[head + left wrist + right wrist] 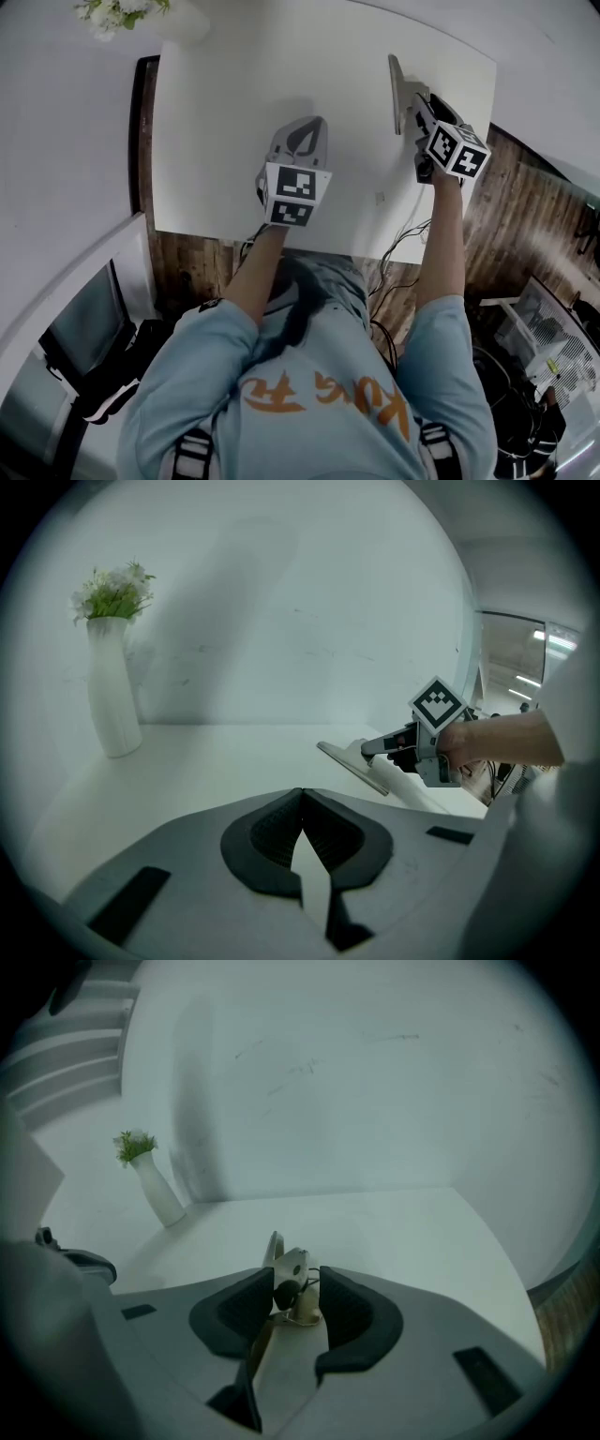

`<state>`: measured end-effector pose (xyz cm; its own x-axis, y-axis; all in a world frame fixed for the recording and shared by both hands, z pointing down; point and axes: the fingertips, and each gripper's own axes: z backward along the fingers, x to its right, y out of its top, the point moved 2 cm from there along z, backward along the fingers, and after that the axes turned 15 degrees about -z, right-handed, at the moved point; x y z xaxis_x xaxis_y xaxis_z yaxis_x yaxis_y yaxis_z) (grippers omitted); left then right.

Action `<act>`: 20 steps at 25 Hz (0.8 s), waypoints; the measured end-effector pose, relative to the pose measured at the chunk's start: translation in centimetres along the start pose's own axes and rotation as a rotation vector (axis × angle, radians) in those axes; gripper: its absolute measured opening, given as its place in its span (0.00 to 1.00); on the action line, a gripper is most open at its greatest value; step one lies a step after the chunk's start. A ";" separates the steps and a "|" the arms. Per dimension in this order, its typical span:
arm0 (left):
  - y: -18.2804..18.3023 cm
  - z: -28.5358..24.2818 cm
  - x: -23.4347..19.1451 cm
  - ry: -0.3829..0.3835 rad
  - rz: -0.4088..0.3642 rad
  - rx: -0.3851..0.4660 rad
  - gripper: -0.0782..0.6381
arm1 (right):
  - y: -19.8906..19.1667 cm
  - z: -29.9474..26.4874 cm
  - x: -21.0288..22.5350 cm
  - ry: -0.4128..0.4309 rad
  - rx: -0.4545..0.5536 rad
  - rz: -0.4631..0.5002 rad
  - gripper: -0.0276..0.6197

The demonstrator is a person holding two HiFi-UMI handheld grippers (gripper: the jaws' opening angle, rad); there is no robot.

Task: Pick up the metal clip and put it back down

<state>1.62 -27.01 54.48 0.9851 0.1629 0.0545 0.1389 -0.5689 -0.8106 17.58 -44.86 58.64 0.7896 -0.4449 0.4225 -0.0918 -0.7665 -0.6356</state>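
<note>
- The clip [292, 1283] stands on the white table [225, 112], in the lower middle of the right gripper view, directly between the two dark pads.
- The right gripper [295, 1272] has its jaws spread wide around the clip. A gap shows on the clip's right side. The left pad sits very close, but I see no squeeze on it.
- In the head view this gripper lies at the upper right, tilted down toward the table's right edge. Its jaw hides the clip there.
- The left gripper [302, 794] has its jaws together at the tips with nothing between them. It hangs over the table near the middle of the head view and takes no part.
- A vase [111, 696] with flowers stands at the far left, well apart from the work.
- Step in hand, as I judge it: the clip is down and framed by open jaws. That fits the moment before the grasp, or equally the let-go after setting it back. These views alone do not settle which.
- If the pickup is next, the jaws should centre on the clip's body, close squarely on it and lift straight up.
- If the clip was just set down, the gripper should draw straight back without nudging it.
</note>
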 end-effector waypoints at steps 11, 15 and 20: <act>-0.9 1.6 -1.1 0.024 0.018 -0.003 0.14 | 0.5 0.6 -2.5 0.079 0.070 -0.105 0.12; -1.2 2.8 -1.3 0.019 0.012 0.006 0.14 | 0.5 0.3 -5.4 0.098 0.043 -0.004 0.08; -1.5 4.8 -1.4 0.015 -0.003 0.033 0.14 | 0.7 2.4 -8.5 0.080 0.113 0.072 0.08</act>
<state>-0.46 -22.48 52.81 0.9862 0.1522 0.0655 0.1386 -0.5415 -0.8292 12.22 -40.51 53.02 0.7319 -0.5363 0.4205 -0.0740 -0.6759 -0.7333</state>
